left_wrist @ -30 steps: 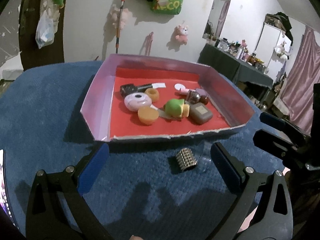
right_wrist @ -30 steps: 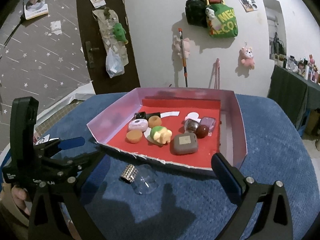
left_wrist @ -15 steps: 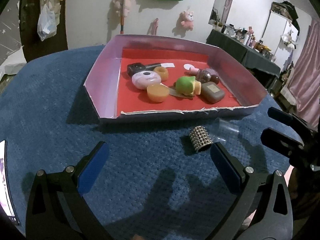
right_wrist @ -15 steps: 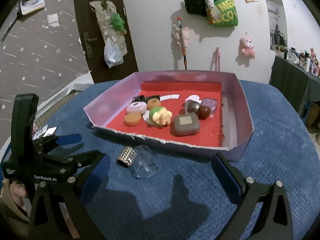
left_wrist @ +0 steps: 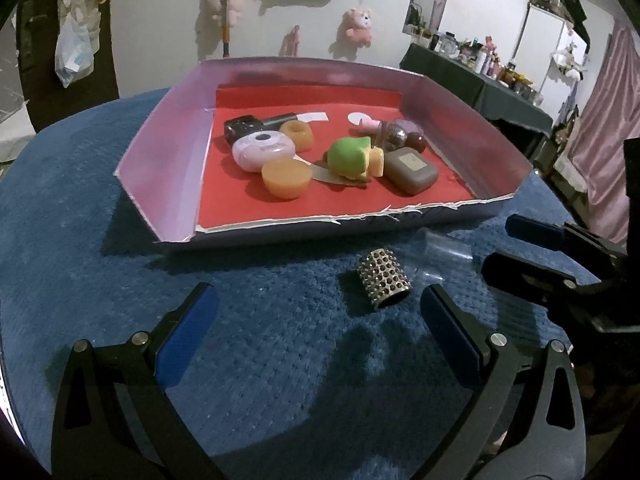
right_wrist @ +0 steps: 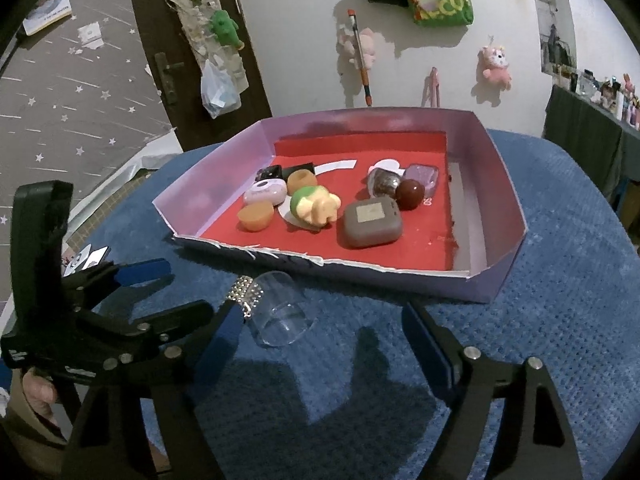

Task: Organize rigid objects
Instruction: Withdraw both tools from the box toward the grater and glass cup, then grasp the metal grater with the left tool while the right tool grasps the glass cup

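Note:
A clear bottle with a studded silver cap [left_wrist: 383,278] lies on its side on the blue cloth, just in front of the pink tray [left_wrist: 168,152]. It also shows in the right wrist view [right_wrist: 276,312]. The tray holds several small things on its red floor: a green and yellow toy [left_wrist: 352,158], a brown case [left_wrist: 410,168], an orange cup [left_wrist: 286,178]. My left gripper [left_wrist: 316,312] is open and empty, the cap just inside its right finger. My right gripper [right_wrist: 320,340] is open and empty, close behind the bottle.
The tray's torn front wall [right_wrist: 320,264] stands right behind the bottle. The left gripper's body [right_wrist: 92,320] sits at the left of the right wrist view. The blue cloth [left_wrist: 100,280] covers a round table. A dark door and a wall with hung toys lie beyond.
Both grippers have moved forward and lower toward the bottle. The bottle and tray now look larger and nearer. The bottle has not moved.

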